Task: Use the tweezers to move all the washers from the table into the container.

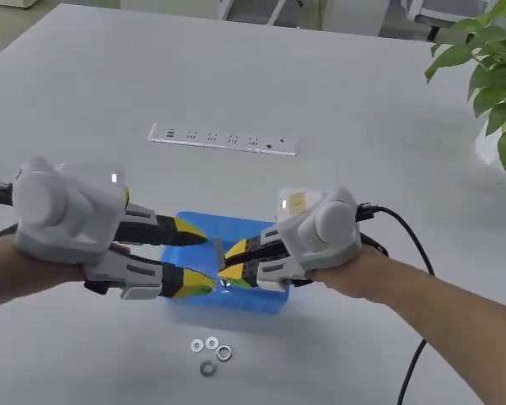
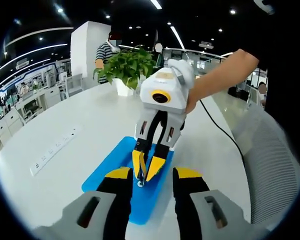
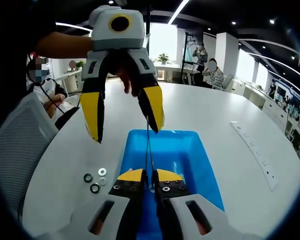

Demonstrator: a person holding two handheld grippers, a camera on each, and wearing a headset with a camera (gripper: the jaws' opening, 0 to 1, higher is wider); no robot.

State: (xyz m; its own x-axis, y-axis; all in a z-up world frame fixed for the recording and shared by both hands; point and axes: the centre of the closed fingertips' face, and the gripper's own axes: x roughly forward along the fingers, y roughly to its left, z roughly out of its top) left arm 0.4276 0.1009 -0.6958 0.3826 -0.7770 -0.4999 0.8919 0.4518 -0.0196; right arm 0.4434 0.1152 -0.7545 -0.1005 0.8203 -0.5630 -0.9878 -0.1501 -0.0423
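A shallow blue container (image 1: 261, 301) (image 2: 104, 176) (image 3: 191, 156) lies on the grey table between my two grippers. My right gripper (image 1: 226, 261) (image 2: 145, 175) (image 3: 149, 176) is shut on thin metal tweezers (image 3: 148, 142) (image 2: 141, 169), which point down over the container. A small ring (image 2: 140, 184) shows at the tweezers' lower end. My left gripper (image 1: 201, 257) (image 2: 154, 173) (image 3: 126, 130) faces it from the other side, open and holding nothing. Several washers (image 1: 212, 348) (image 3: 95, 181) lie on the table just in front of the container.
A white power strip (image 1: 223, 139) (image 2: 52, 150) (image 3: 252, 150) is set into the table beyond the container. A potted plant (image 1: 493, 76) (image 2: 127, 67) stands at the far right. A black cable (image 1: 413, 253) trails from the right gripper. People sit in the background.
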